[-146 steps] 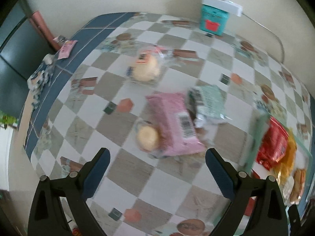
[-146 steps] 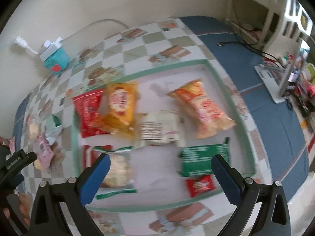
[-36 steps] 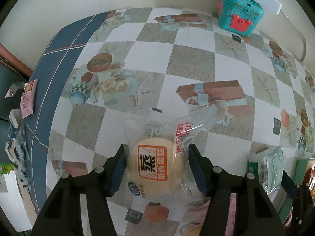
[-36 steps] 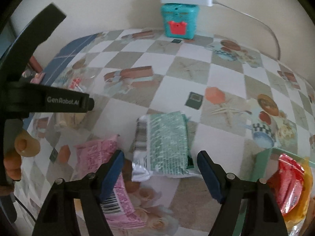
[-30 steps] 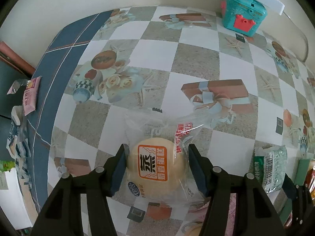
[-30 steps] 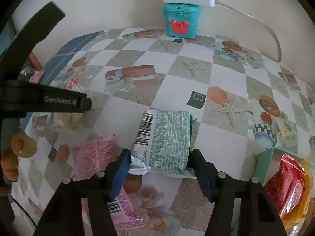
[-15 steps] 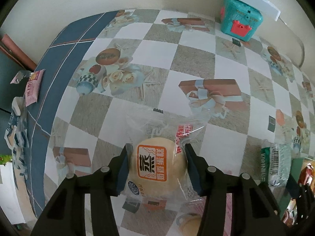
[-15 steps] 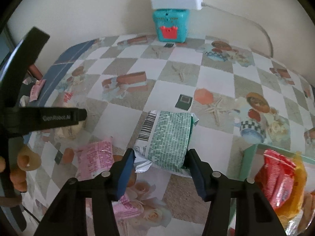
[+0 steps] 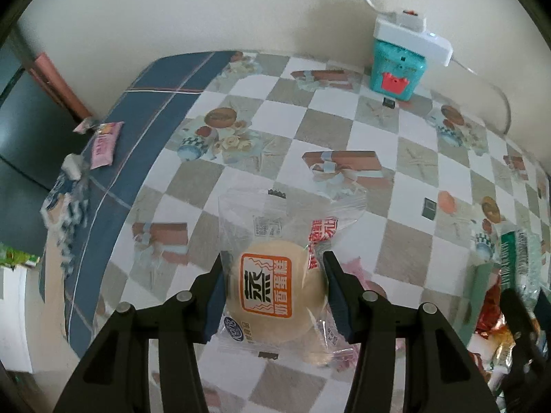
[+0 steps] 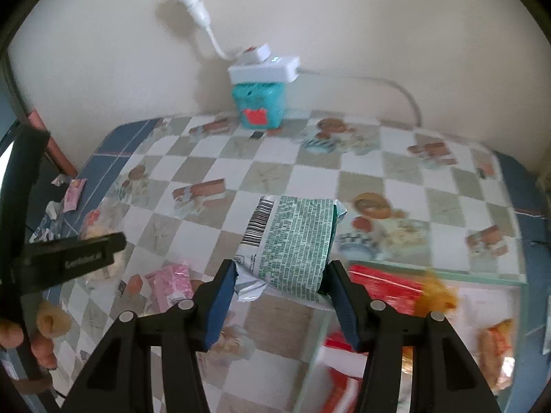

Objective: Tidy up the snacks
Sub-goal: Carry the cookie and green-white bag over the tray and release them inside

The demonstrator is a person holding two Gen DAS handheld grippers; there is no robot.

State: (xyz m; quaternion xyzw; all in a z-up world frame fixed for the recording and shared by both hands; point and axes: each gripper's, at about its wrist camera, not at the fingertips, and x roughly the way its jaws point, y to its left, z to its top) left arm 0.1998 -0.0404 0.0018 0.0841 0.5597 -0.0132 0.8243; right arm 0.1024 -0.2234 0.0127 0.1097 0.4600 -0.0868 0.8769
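Both tools are loaded: left tool (image 9: 273,289) is clamped on the steamed cake packet (image 9: 272,285), right tool (image 10: 280,290) on the green packet (image 10: 292,230), both lifted above the bench (image 10: 275,172). Tray (image 10: 482,277) already holds several snacks; the pink packet (image 10: 170,284) remains out.
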